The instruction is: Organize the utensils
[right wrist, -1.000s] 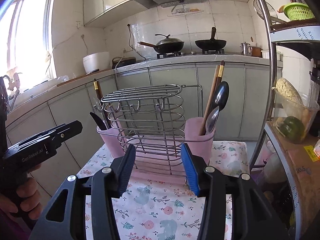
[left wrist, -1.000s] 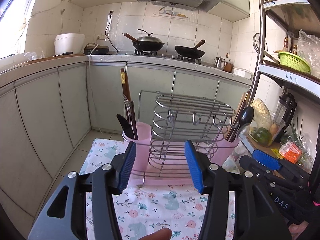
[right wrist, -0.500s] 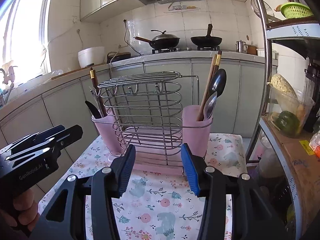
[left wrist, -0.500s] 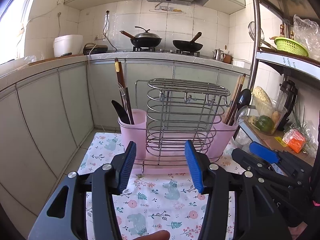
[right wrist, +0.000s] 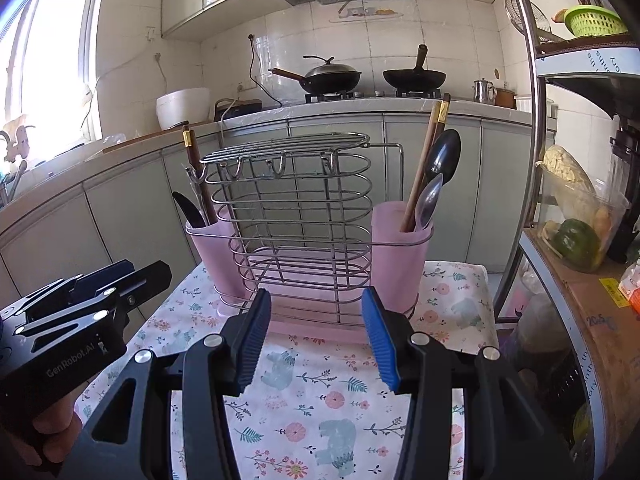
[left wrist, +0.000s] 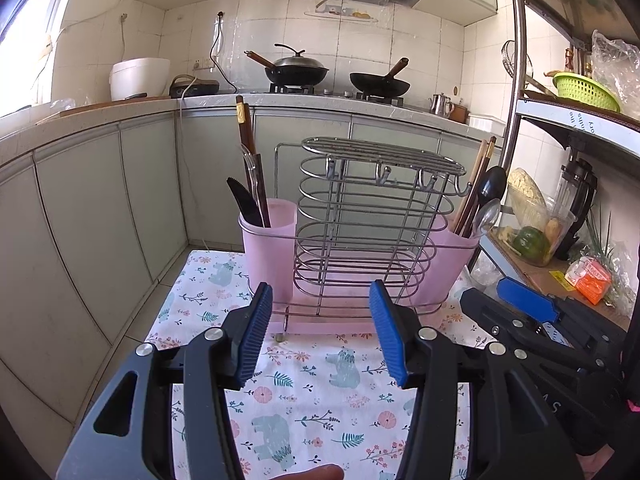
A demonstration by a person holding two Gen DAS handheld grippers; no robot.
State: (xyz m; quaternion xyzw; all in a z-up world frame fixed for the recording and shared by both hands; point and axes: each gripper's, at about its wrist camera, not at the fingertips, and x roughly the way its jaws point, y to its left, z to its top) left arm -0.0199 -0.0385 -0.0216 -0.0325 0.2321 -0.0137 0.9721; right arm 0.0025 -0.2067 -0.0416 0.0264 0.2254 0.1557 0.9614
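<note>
A wire utensil rack [left wrist: 368, 216] [right wrist: 296, 216] stands on a small table with a floral cloth [left wrist: 320, 392] [right wrist: 320, 392]. Its left pink cup [left wrist: 270, 240] [right wrist: 212, 256] holds a black knife [left wrist: 244, 200], a fork and dark chopsticks. Its right pink cup [left wrist: 444, 264] [right wrist: 400, 256] holds wooden chopsticks, a black spoon [right wrist: 442, 156] and a clear spoon [right wrist: 428, 200]. My left gripper [left wrist: 320, 336] is open and empty, in front of the rack. My right gripper [right wrist: 316, 332] is open and empty too, beside it on the right [left wrist: 524, 300].
Grey cabinets and a counter with two woks [left wrist: 296, 68] run behind the table. A metal shelf unit [left wrist: 516, 120] [right wrist: 532, 120] with a green basket, a food jar and a cardboard box stands close on the right. The floor drops off left of the table.
Both grippers have drawn back and down from the rack, which now sits farther off and higher in both views. Both stay open and empty.
</note>
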